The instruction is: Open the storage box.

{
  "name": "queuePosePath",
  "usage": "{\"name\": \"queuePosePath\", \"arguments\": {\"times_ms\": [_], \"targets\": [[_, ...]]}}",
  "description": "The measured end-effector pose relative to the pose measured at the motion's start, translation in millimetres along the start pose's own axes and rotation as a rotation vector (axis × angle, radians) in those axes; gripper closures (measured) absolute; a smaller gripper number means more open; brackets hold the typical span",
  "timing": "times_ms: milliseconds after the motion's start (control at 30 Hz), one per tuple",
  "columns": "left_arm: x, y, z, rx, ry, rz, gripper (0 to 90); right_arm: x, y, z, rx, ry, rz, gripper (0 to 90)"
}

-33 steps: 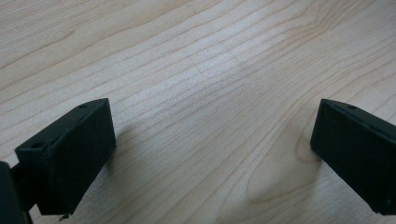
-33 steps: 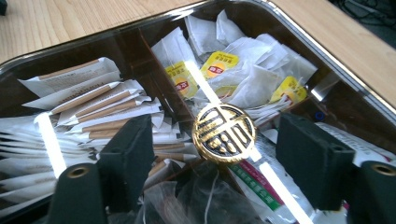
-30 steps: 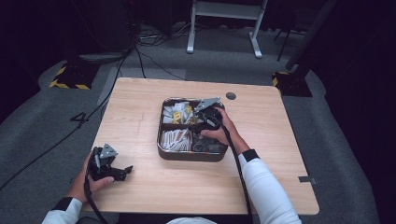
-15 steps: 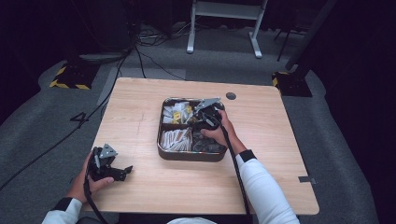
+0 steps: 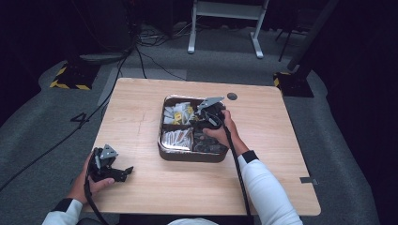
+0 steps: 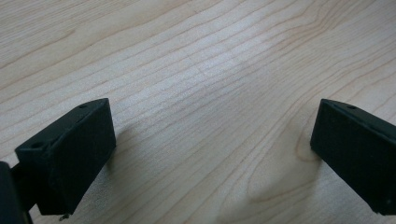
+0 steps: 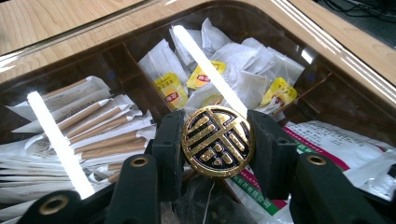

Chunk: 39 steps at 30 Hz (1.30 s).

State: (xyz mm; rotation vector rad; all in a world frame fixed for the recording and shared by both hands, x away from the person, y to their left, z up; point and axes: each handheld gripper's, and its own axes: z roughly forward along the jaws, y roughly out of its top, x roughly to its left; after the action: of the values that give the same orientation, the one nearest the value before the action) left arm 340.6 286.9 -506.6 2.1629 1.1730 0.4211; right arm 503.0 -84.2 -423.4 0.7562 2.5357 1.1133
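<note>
While the box [image 5: 192, 154] is seen with its clear lid [image 7: 93, 42] apparently in place, reflections streaking across it, the work is judged to be at its early stage: the round gold knob [image 7: 217, 141] at the lid's middle has been grasped, but the lid has not yet been lifted away, and whatever is to be taken from the compartments is left to do.

Starting at the left, the left gripper [image 5: 110, 168] is held low over bare counter [image 6: 196, 70], well apart from the box, its jaws spread wide with nothing between them; only wood grain is seen ahead of it.

Moving right, the right gripper [image 7: 217, 149] is seen over the middle of the box. Its jaws have just been closing and are now pressed on either side of the knob, which is clamped directly between the pads. Beyond the gripper, under the lid, tea bags [image 7: 224, 79] with yellow tags are seen; to its left, paper-wrapped sticks [image 7: 102, 135]; to its right, flat printed sachets [image 7: 327, 140]. A straight upward pull is judged to be called for next, since a tilted lift could let the knob slip.
</note>
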Motion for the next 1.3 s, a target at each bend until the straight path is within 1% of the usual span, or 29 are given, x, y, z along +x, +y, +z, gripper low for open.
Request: {"name": "queuePosePath", "arguments": {"times_ms": [33, 133, 200, 400, 433, 633, 733, 767, 933, 1000, 1033, 1067, 1100, 1167, 1300], "targets": [[0.0, 0.0, 0.0, 0.0, 0.0, 0.0, 0.3, 0.2, 1.7, -3.1, -0.004, -0.009, -0.004, 58.6], [0.0, -0.1, -0.1, 0.0, 0.0, 0.0, 0.3, -0.5, 3.4, -6.5, -0.011, -0.007, -0.003, 58.6], [0.1, -0.2, -0.2, 0.0, 0.001, 0.0, 0.3, -1.6, 5.2, -12.1, -0.024, -0.016, -0.002, 58.6], [0.1, -0.2, -0.2, 0.0, 0.001, 0.0, 0.3, -3.5, 8.4, -21.7, -0.029, -0.037, -0.001, 58.6], [0.1, -0.2, -0.2, 0.0, 0.001, 0.0, 0.3, -4.9, 9.7, -26.0, -0.034, -0.044, 0.0, 58.6], [0.1, -0.2, -0.2, 0.0, 0.001, 0.0, 0.3, -10.0, 12.1, -35.7, -0.039, -0.058, 0.004, 58.7], [0.1, -0.2, -0.2, 0.0, 0.0, 0.0, 0.3, -12.4, 12.4, -41.3, -0.043, -0.081, -0.001, 58.7], [0.1, -0.2, -0.2, 0.0, 0.001, 0.0, 0.3, -13.7, 11.5, -43.7, -0.035, -0.102, -0.012, 58.7], [0.1, -0.2, -0.2, 0.0, 0.001, 0.0, 0.3, -19.0, 8.1, -48.2, -0.036, -0.097, 0.006, 58.7], [0.1, -0.2, -0.2, 0.0, 0.001, 0.0, 0.3, -23.9, 4.2, -51.3, -0.029, -0.11, 0.009, 58.7], [0.1, -0.2, -0.2, 0.0, 0.001, 0.0, 0.3, -23.9, 4.2, -51.3, -0.029, -0.11, 0.009, 58.7], [0.1, -0.2, -0.2, 0.0, 0.001, 0.0, 0.3, -27.9, 1.0, -54.0, -0.025, -0.112, 0.021, 58.7], [0.1, -0.2, -0.2, 0.0, 0.001, 0.0, 0.3, -27.9, 1.0, -54.0, -0.025, -0.112, 0.021, 58.7], [0.1, -0.2, -0.2, 0.0, 0.001, 0.0, 0.3, -32.5, -3.5, -58.0, -0.027, -0.114, 0.033, 58.7], [0.1, -0.2, -0.2, 0.0, 0.001, 0.0, 0.3, -38.8, -10.0, -64.7, -0.025, -0.13, 0.046, 58.7]]}}
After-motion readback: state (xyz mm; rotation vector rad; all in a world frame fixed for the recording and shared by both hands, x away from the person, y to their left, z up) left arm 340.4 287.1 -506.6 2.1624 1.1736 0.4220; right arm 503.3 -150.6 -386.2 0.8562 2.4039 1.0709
